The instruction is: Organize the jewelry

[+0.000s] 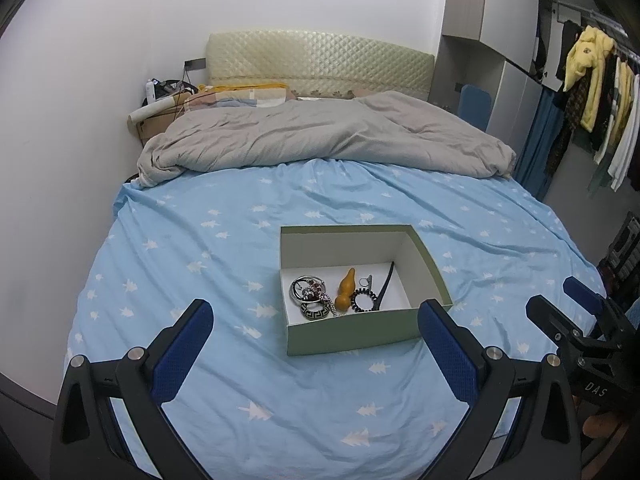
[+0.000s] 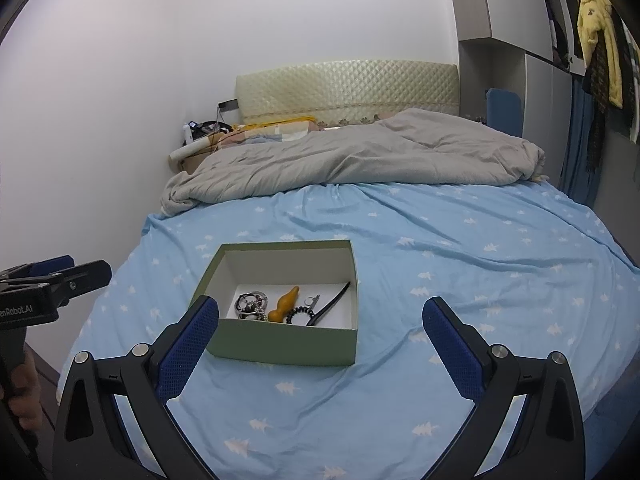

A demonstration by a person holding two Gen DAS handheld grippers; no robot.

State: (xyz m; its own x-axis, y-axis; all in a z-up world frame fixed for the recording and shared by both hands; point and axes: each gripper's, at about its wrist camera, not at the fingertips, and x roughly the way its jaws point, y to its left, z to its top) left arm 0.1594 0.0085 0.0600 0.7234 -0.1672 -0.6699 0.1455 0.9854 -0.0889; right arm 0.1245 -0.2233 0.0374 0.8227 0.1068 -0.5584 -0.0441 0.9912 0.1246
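Left gripper (image 1: 316,324): fingers spread wide, nothing between them, held above the blue tree-print bed sheet (image 1: 224,392) near the foot edge of the bed, short of the box. Right gripper (image 2: 320,322): likewise spread wide and empty, just short of the box's near wall; its left finger overlaps the box's near-left corner in view, though contact cannot be confirmed. The green open cardboard box (image 1: 352,334) sits on the sheet roughly midway across the bed, toward the foot. All jewelry visible lies inside it, bunched along the near wall. Count, as far as resolvable: one tangle of silver bangles with a beaded piece (image 1: 308,290), number of bangles uncertain; one black-and-white patterned bangle (image 1: 316,311); one amber gourd-shaped pendant (image 1: 346,288); one black coiled hair tie (image 1: 363,301); one small silver ring with attachment (image 1: 366,281); one black curved hair stick (image 1: 386,286). No loose items are seen on the sheet. Judgement: either the task is near its end with everything boxed, or sorting from the box has not yet begun; neither gripper is engaged. Any next pick calls for lowering past the box wall and closing on a single item, the tangle being the likeliest to drag neighbours. A grey duvet (image 1: 320,140) lies bunched at the head of the bed.
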